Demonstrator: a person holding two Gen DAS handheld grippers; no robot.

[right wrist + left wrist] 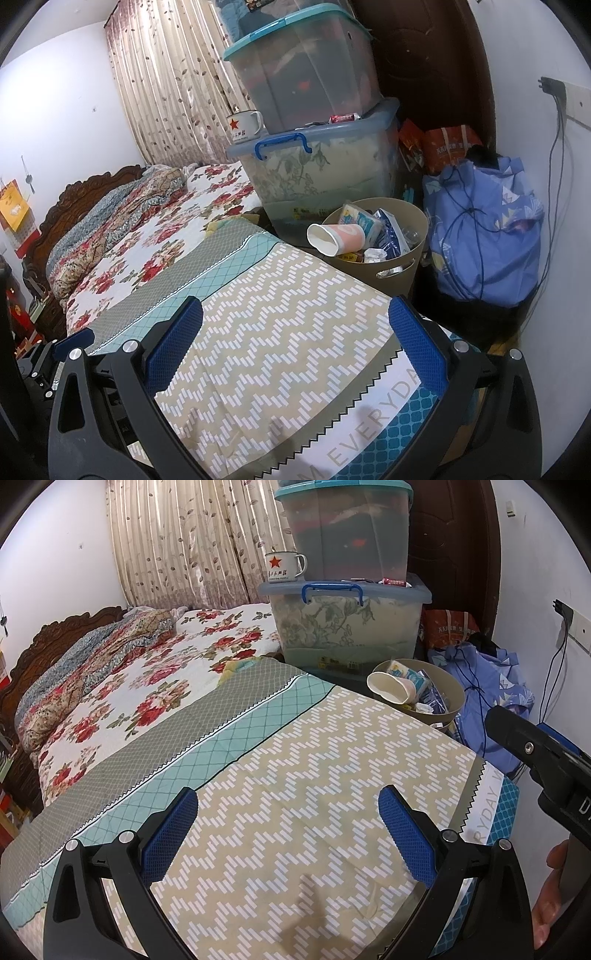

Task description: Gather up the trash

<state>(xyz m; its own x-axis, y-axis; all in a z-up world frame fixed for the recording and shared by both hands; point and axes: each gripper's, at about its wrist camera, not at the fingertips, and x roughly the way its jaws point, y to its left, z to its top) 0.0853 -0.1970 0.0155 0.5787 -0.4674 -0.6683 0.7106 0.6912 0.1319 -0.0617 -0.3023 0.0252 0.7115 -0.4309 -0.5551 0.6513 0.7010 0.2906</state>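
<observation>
A tan trash bin (pixel 406 273) (pixel 458 694) stands on the floor at the foot corner of the bed, full of wrappers and paper. A white and pink paper cup (pixel 338 238) (pixel 389 688) lies on its side at the bin's near rim, mouth toward the bed. My left gripper (pixel 288 830) hovers open over the zigzag bedsheet (pixel 295 775), nothing between its blue pads. My right gripper (pixel 295 339) is also open and empty above the same sheet (pixel 280 332), short of the bin. The right gripper's black body (pixel 543 760) shows at the left wrist view's right edge.
Two stacked clear storage boxes (pixel 317 147) stand behind the bin, with an enamel mug (pixel 243 127) on the lower lid. A blue cloth bundle (pixel 484 236) with a cord sits right of the bin. A floral quilt (pixel 147 672) covers the bed's far part. A hand (pixel 550 893) holds the right gripper.
</observation>
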